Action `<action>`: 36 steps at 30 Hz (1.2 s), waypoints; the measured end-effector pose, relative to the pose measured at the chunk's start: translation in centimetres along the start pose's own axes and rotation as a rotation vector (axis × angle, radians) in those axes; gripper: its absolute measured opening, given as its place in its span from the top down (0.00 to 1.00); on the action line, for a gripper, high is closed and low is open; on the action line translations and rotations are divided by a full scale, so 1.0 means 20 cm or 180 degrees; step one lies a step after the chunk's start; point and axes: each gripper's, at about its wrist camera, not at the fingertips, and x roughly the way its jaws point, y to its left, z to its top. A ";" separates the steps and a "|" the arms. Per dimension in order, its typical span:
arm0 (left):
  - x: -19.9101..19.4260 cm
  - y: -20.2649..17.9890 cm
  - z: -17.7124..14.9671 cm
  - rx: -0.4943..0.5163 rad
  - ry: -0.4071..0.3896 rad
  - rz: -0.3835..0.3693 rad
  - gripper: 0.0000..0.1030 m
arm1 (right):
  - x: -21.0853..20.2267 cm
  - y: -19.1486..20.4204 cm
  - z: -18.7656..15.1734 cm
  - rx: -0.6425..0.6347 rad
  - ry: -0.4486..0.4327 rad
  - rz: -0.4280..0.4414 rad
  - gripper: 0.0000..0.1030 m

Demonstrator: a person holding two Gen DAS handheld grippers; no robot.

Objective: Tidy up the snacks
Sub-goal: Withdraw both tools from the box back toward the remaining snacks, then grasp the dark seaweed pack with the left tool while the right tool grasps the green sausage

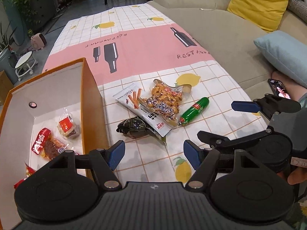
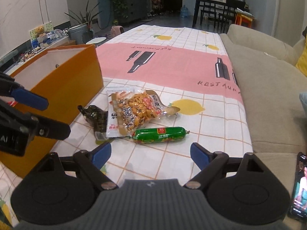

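Note:
An orange box (image 1: 94, 99) (image 2: 67, 88) with a white inside stands at the left of the table. In it lie a clear red-labelled packet (image 1: 67, 126) and a red jerky packet (image 1: 41, 141). Right of the box lies a pile: a dark packet (image 1: 134, 127) (image 2: 95, 115), a white stick-snack packet (image 1: 142, 111) (image 2: 113, 120) and a peanut bag (image 1: 165, 101) (image 2: 138, 107). A green sausage (image 1: 194, 111) (image 2: 159, 135) lies beside them. My left gripper (image 1: 154, 153) (image 2: 53, 115) hovers open just short of the dark packet. My right gripper (image 2: 150, 151) (image 1: 226, 120) hangs open just short of the sausage, empty.
A lemon-and-bottle tablecloth (image 1: 144, 44) covers the table. A beige sofa (image 1: 220, 28) runs along the right edge with a yellow cushion (image 1: 259, 3) and a blue cushion (image 1: 284, 55). A lit phone (image 1: 279, 89) (image 2: 299, 187) lies at the near right.

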 end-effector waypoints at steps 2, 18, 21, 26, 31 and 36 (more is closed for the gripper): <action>0.03 0.01 0.01 0.0016 0.0013 0.0024 0.21 | 0.04 -0.01 0.01 0.0027 -0.0006 -0.0020 0.16; 0.18 0.03 0.13 -0.0302 -0.0025 0.0286 0.25 | 0.27 -0.13 0.10 0.0716 0.0151 -0.0086 0.17; 0.23 -0.02 0.15 -0.0089 -0.0014 0.0399 0.28 | 0.31 -0.15 0.11 0.0786 0.0239 -0.0177 0.23; 0.36 -0.08 0.14 0.0359 0.0252 0.0715 0.34 | 0.36 -0.15 0.11 0.0783 0.0307 -0.0122 0.34; 0.43 -0.12 0.11 0.0697 0.0350 0.0878 0.34 | 0.37 -0.11 0.10 0.0564 0.0366 -0.0112 0.46; 0.45 -0.11 0.11 0.0764 0.0368 0.0889 0.46 | 0.36 -0.09 0.10 0.0425 0.0441 -0.0060 0.64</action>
